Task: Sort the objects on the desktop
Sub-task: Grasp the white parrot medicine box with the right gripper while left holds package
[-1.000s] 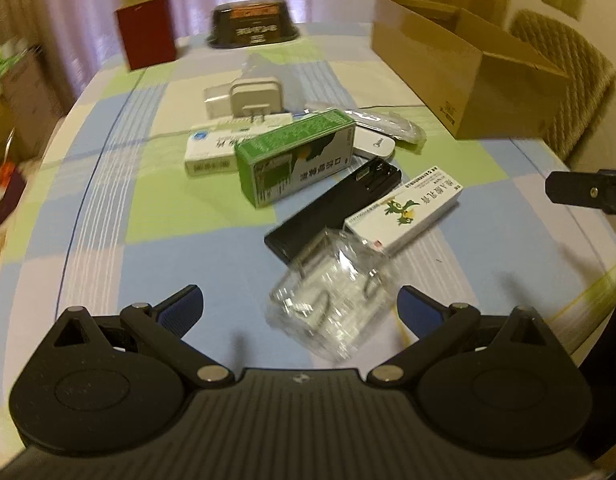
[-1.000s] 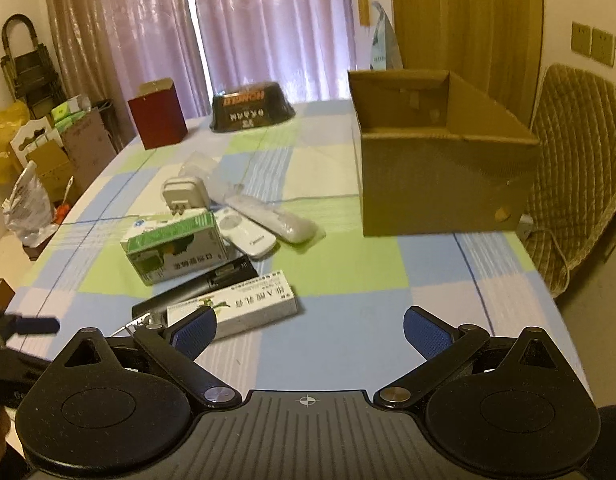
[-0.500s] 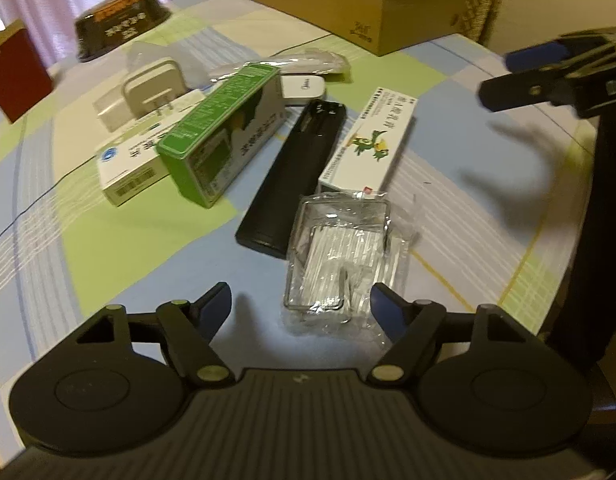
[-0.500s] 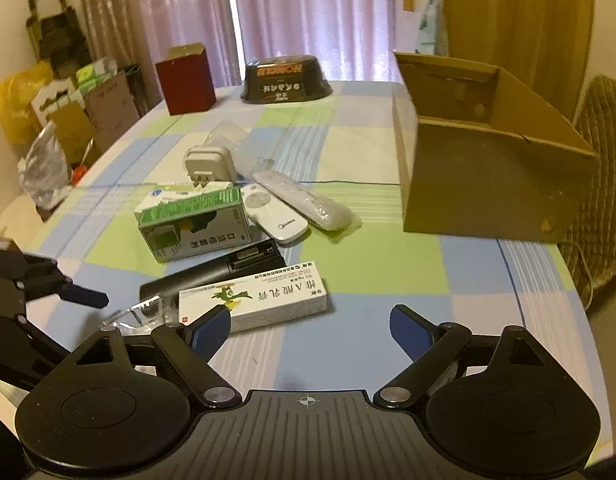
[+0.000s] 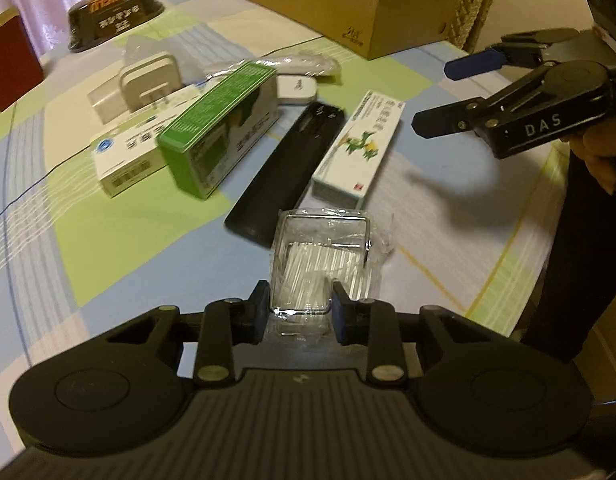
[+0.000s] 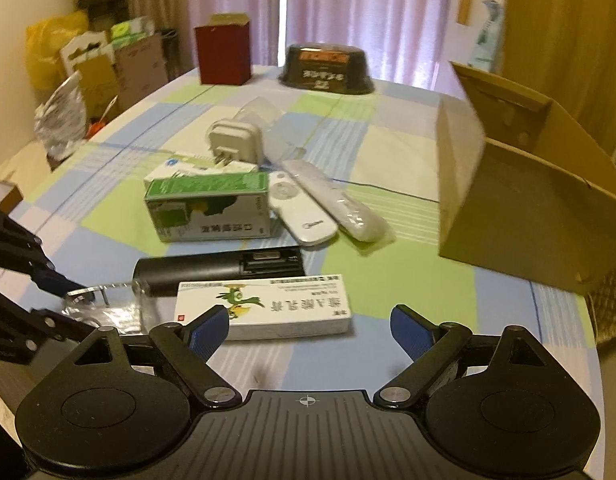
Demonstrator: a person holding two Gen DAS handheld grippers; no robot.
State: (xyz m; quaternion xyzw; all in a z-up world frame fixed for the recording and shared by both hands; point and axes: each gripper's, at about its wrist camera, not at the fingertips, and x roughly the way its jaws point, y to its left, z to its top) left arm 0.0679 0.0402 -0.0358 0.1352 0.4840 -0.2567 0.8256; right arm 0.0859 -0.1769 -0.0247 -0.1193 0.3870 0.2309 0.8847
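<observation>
My left gripper [image 5: 299,300] is shut on the near end of a clear plastic packet [image 5: 326,252] that lies on the checked tablecloth. Beyond it lie a black remote [image 5: 287,168], a white medicine box with a green bird [image 5: 358,148], a green box [image 5: 217,128] and a white-blue box [image 5: 127,156]. My right gripper [image 6: 310,330] stands open just above the near edge of the bird box [image 6: 263,306], nothing between its fingers. It shows in the left wrist view [image 5: 456,96] at the right, a hand behind it. The left gripper's fingers [image 6: 51,280] hold the packet [image 6: 107,308] in the right wrist view.
An open cardboard box [image 6: 528,196] stands at the right of the table. A white charger [image 6: 235,144], two white remotes [image 6: 303,212], a dark bowl-shaped tub [image 6: 328,70] and a red box [image 6: 223,50] lie farther back. A wicker chair [image 5: 474,0] stands beyond the table's right edge.
My left gripper moved forward and shut on the clear packet. My right gripper dropped lower and closer to the bird box, still open.
</observation>
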